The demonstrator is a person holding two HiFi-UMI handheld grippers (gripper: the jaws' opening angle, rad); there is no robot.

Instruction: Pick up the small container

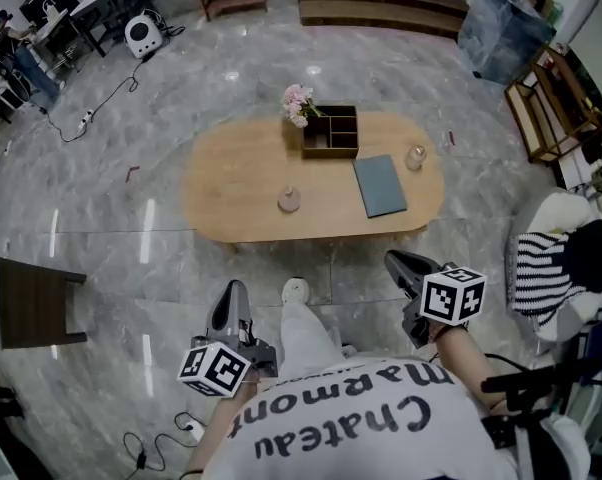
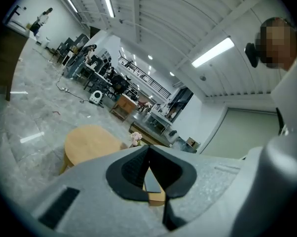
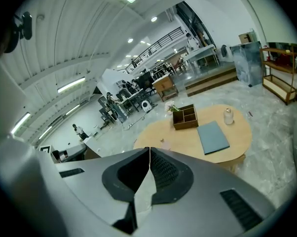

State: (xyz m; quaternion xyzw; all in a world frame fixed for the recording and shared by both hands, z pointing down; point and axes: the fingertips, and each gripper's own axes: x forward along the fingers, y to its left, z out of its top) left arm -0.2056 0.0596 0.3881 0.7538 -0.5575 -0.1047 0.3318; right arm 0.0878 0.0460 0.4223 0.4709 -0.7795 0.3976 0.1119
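Note:
A small pale container (image 1: 289, 200) stands near the front edge of the oval wooden table (image 1: 231, 183); in the right gripper view the container (image 3: 165, 144) shows just above my jaws. A small glass jar (image 1: 415, 157) stands at the table's right end, also visible as the jar (image 3: 228, 115). My left gripper (image 1: 233, 288) is low over the floor in front of the table, shut and empty, and its tips (image 2: 148, 147) meet. My right gripper (image 1: 396, 259) hangs near the table's front right edge; its tips (image 3: 148, 149) touch with nothing between them.
On the table are a wooden compartment box (image 1: 330, 131), pink flowers (image 1: 298, 102) and a blue-grey mat (image 1: 380, 185). A dark stool (image 1: 36, 303) stands at the left, a shelf (image 1: 551, 118) and striped cloth (image 1: 541, 268) at the right. Cables lie on the marble floor.

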